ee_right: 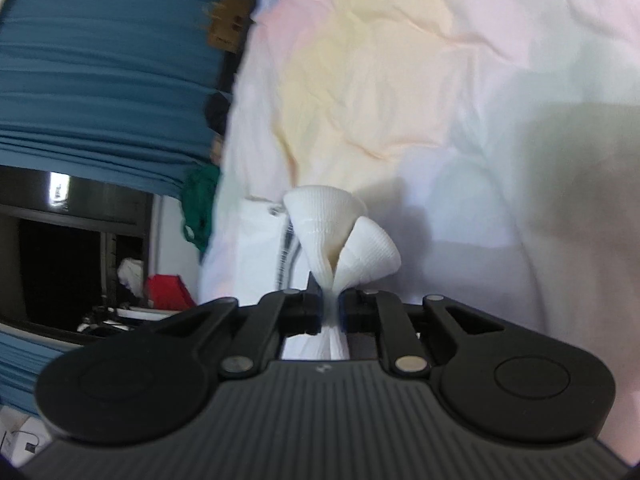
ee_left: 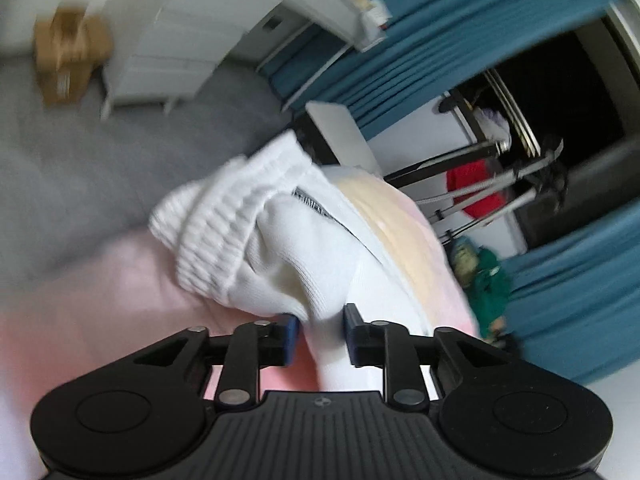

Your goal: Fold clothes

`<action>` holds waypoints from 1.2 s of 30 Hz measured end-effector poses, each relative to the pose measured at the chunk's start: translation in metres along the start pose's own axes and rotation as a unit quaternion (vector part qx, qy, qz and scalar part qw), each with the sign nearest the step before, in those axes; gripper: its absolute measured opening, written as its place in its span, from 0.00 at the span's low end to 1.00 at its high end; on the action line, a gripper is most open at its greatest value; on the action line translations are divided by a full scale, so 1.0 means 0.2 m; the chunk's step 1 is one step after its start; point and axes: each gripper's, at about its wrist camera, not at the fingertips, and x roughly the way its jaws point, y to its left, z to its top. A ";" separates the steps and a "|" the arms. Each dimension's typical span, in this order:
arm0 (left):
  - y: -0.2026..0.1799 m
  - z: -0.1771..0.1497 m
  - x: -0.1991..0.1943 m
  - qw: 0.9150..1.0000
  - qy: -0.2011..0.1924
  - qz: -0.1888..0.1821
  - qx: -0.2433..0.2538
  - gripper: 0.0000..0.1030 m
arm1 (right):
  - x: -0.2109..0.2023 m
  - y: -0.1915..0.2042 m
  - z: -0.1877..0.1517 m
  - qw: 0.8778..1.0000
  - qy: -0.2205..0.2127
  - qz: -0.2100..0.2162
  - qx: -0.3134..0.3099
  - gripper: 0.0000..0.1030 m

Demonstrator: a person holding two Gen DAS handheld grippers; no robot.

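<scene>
A white ribbed sock (ee_left: 256, 240) hangs bunched in front of my left gripper (ee_left: 320, 332), cuff pointing away, above the pastel bedspread (ee_left: 416, 240). Its fabric runs down between the blue pads. The jaws stand apart; the cloth lies against the right pad, and a slit of pink bed shows beside the left pad. In the right wrist view my right gripper (ee_right: 330, 308) is shut tight on white ribbed sock fabric (ee_right: 340, 236), which flares out in two lobes past the fingertips. A flat white garment (ee_right: 264, 248) lies on the bedspread (ee_right: 460, 80) just left of it.
Grey floor (ee_left: 100, 172), a cardboard box (ee_left: 68, 52) and a white cabinet (ee_left: 168, 40) lie beyond the bed. Blue curtains (ee_right: 100, 80) and a dark opening with a red item (ee_left: 476, 192) and tripod legs (ee_left: 500, 184) stand at the bed's side. A green cloth (ee_right: 200, 204) hangs by the edge.
</scene>
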 end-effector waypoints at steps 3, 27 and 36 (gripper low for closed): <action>-0.07 -0.03 -0.06 0.998 -0.008 0.027 0.062 0.40 | 0.02 -0.03 0.00 1.000 0.010 -0.006 0.009 0.27; -1.12 -0.79 0.04 0.898 -0.064 0.055 0.431 0.70 | 0.23 0.16 -0.05 0.992 0.042 0.052 -0.104 0.45; -1.21 -0.94 0.32 0.899 -0.029 0.053 0.434 0.71 | 0.28 0.15 -0.05 0.993 0.027 0.026 -0.113 0.41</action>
